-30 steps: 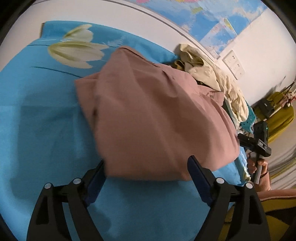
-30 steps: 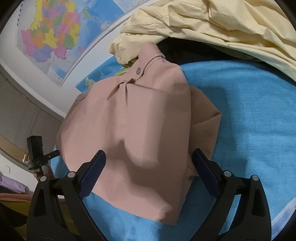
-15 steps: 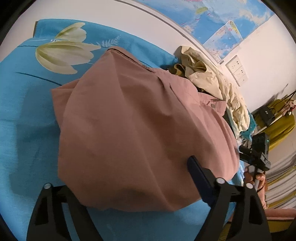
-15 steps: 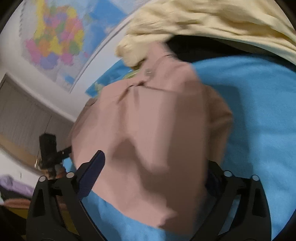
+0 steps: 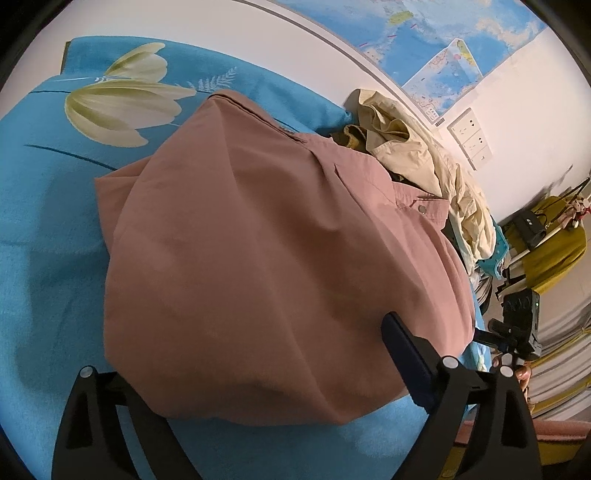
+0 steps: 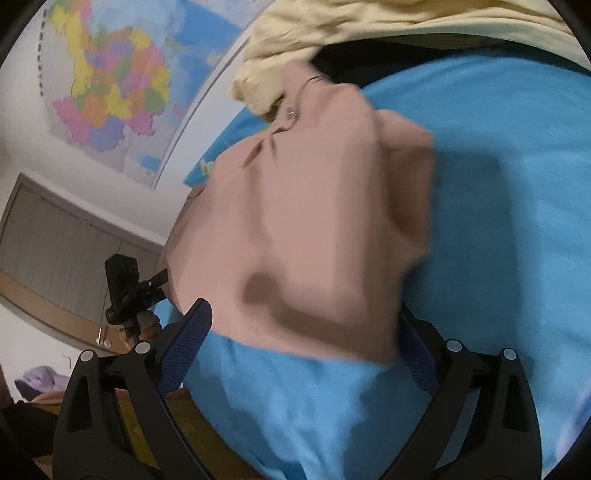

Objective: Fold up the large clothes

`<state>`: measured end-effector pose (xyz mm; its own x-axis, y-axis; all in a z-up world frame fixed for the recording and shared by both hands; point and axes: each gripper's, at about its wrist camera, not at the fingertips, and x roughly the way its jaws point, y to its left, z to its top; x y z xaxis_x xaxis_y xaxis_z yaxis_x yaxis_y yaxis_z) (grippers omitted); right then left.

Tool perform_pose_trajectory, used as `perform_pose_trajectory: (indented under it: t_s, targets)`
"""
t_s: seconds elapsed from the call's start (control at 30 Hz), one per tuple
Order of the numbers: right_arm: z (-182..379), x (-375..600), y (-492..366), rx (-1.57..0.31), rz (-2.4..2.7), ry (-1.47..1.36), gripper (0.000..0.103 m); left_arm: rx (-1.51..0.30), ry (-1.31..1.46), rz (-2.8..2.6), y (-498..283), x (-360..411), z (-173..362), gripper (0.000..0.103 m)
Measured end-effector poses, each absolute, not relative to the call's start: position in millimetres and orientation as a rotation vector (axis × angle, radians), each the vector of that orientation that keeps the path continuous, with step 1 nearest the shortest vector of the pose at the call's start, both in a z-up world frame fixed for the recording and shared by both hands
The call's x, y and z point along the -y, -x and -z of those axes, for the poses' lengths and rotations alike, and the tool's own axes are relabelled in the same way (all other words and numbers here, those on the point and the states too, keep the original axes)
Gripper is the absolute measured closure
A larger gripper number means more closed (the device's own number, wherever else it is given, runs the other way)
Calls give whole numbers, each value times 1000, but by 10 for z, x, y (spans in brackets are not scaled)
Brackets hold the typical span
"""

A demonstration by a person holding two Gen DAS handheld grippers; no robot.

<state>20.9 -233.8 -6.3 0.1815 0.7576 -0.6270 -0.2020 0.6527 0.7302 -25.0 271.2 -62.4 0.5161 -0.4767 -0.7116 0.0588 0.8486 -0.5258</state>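
Note:
A folded dusty-pink shirt (image 5: 266, 251) lies on the blue bed cover (image 5: 44, 229); it also shows in the right wrist view (image 6: 317, 229). My left gripper (image 5: 266, 373) is open, its jaws wide apart at the shirt's near edge; the cloth covers the left finger, and the right finger (image 5: 406, 354) shows. My right gripper (image 6: 299, 343) is open at the opposite edge of the shirt, one blue pad (image 6: 184, 343) clear of the cloth, the other partly under the hem. The right gripper also appears in the left wrist view (image 5: 517, 332).
A heap of cream and olive clothes (image 5: 417, 155) lies behind the shirt against the wall, also seen in the right wrist view (image 6: 388, 33). Maps hang on the wall (image 6: 110, 81). A yellow chair (image 5: 550, 243) stands past the bed's end. The bed edge (image 6: 207, 413) is near.
Both grippers moved in toward the shirt, so its near edges now reach over the jaws. The left finger of the left gripper went under the cloth. The right wrist view tilted and blurred.

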Motion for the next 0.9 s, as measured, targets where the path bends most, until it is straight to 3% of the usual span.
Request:
perform_pose_trajectory:
  t_s: [0.33, 0.73, 0.9]
  targets:
    - [119, 1802, -498, -1118, -782, -470, 9, -1006, 410, 257, 226, -2645, 599, 25]
    - [114, 1582, -564, -1078, -758, -405, 13, -1009, 289, 193, 179, -2498, 606, 24]
    - [129, 1512, -603, -1069, -756, -410, 9, -998, 297, 208, 142, -2521, 607, 21]
